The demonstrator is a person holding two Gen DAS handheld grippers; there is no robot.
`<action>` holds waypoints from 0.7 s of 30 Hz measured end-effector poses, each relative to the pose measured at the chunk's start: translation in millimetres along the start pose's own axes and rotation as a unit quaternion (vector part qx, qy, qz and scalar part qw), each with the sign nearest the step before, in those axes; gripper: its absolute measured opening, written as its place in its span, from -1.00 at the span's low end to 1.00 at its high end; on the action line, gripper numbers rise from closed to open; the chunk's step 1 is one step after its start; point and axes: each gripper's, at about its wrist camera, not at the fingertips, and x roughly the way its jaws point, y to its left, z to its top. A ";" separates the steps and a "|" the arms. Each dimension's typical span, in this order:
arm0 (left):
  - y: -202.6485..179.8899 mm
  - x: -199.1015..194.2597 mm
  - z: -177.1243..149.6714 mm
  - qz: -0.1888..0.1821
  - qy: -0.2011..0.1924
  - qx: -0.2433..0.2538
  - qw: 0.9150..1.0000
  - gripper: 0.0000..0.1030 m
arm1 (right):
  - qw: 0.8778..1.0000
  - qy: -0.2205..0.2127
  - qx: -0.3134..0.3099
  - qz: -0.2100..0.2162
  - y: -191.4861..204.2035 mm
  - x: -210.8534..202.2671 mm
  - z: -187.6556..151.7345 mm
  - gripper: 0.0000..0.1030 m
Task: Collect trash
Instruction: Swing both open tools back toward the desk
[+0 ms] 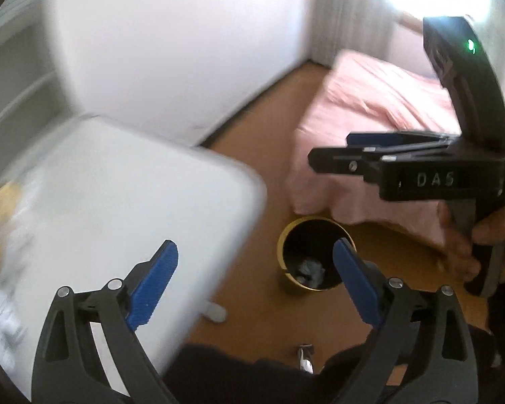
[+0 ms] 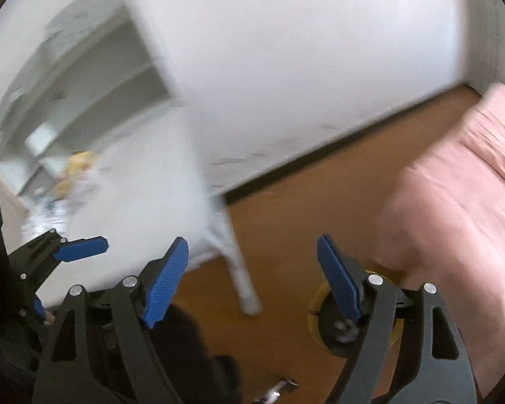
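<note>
Blue-padded left tool [image 1: 254,281] and right tool [image 2: 252,277]: my jaws gape wide, both empty. Bin [image 1: 314,256] on floor [image 1: 262,155] by bed [image 1: 370,118], crumpled trash [image 1: 309,269] inside.

Left gripper [image 1: 256,281] jaws wide apart, nothing between. Below: gold-rimmed bin [image 1: 314,256] on floor, crumpled paper [image 1: 309,269] inside, probably tissue. Blurred white counter [image 1: 118,202] left, pink bed [image 1: 370,128] right, right gripper [image 1: 330,155] side-on.

A brown floor [image 1: 262,155] carries a gold-rimmed black bin [image 1: 314,256], a white desk [image 1: 118,195] on its legs, and a pink-covered bed [image 1: 370,124].
</note>
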 end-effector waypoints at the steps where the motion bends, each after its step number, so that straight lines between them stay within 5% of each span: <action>1: 16.2 -16.1 -6.3 0.004 -0.004 -0.017 1.000 0.76 | 1.000 -0.002 -0.021 0.020 28.8 2.9 5.8 0.48; 5: 92.3 -82.7 -44.9 0.077 -0.021 -0.093 0.993 0.76 | 0.992 0.010 -0.089 0.087 126.4 22.8 17.7 0.48; 7: 136.4 -117.6 -73.4 0.131 -0.023 -0.136 0.982 0.76 | 0.985 0.027 -0.118 0.125 177.9 38.5 17.3 0.48; 13: 242.8 -192.5 -161.3 0.255 -0.010 -0.262 0.931 0.76 | 0.960 0.070 -0.182 0.202 302.8 79.3 10.8 0.48; 17: 276.6 -213.7 -200.6 0.271 -0.008 -0.314 0.910 0.76 | 0.950 0.088 -0.212 0.213 360.6 97.7 9.6 0.48; 21: 287.4 -215.2 -214.0 0.272 -0.008 -0.328 0.905 0.76 | 0.948 0.103 -0.226 0.198 386.1 115.6 10.1 0.48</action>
